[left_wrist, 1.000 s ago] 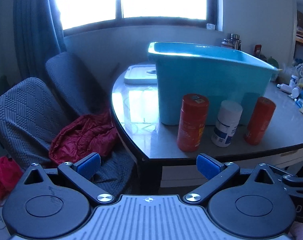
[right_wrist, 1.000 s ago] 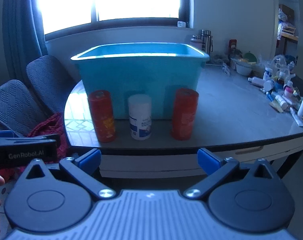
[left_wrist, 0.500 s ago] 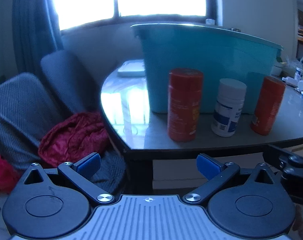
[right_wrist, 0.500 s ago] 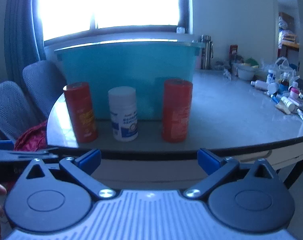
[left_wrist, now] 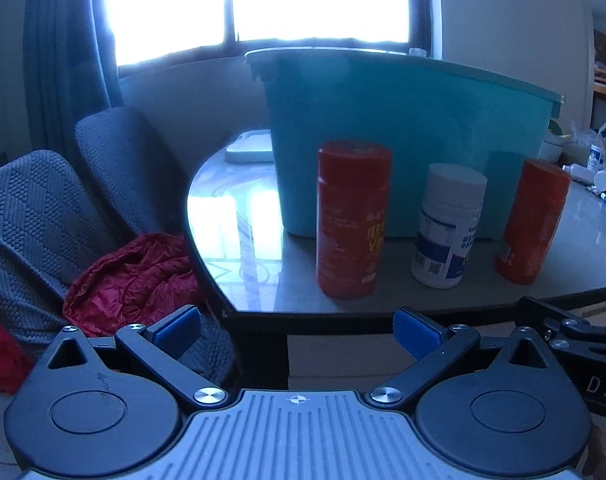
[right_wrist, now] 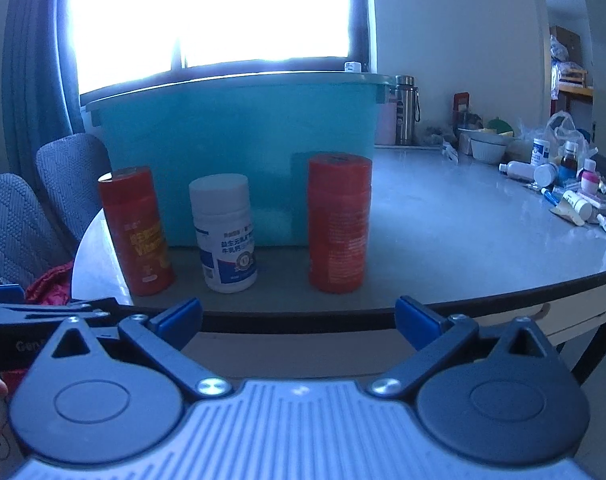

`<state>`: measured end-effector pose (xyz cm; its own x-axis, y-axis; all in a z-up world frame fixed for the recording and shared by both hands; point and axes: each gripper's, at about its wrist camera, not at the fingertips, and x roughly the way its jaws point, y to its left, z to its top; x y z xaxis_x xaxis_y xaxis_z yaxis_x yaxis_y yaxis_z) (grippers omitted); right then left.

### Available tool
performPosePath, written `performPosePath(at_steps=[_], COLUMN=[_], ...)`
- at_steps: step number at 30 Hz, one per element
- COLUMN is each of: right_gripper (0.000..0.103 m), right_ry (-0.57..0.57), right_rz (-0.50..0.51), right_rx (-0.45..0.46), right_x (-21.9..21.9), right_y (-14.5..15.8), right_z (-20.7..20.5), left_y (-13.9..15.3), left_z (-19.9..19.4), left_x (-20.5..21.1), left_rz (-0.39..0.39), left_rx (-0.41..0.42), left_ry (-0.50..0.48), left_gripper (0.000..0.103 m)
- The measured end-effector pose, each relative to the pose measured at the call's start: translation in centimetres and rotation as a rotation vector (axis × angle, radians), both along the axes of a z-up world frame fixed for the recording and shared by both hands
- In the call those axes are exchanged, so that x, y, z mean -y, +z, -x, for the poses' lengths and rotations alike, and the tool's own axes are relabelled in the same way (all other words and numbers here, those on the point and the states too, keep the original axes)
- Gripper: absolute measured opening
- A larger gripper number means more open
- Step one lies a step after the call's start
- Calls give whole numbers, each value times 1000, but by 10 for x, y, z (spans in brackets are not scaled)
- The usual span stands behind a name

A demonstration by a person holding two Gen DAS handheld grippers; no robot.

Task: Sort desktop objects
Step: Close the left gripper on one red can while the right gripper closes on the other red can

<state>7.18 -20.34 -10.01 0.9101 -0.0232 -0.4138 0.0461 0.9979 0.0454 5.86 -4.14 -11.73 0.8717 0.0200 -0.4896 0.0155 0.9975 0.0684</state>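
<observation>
Three containers stand upright in a row on the table [right_wrist: 483, 236], just in front of one large teal bin [right_wrist: 239, 152]: left red bottle [right_wrist: 137, 230], right red bottle [right_wrist: 339, 224], and between them a shorter white bottle [right_wrist: 225, 232]. None is seen in the bin, whose inside is hidden from both views. Left gripper [left_wrist: 297, 334] and right gripper [right_wrist: 299, 322] hover before the table edge, jaws spread wide, grasping nothing. Sorting, by this showing, remains outstanding for all three.
</observation>
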Motion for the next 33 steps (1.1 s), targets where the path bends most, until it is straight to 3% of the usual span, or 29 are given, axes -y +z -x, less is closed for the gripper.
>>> performPosePath(at_steps=[33], right_gripper=[103], right_ry=[-45], right_rz=[23], right_rx=[22], right_x=[19], right_y=[-6], right_z=[-40], left_y=[-4], left_z=[-60], left_x=[25], left_rz=[-32], left_rx=[18], left_ry=[10], left_gripper=[103])
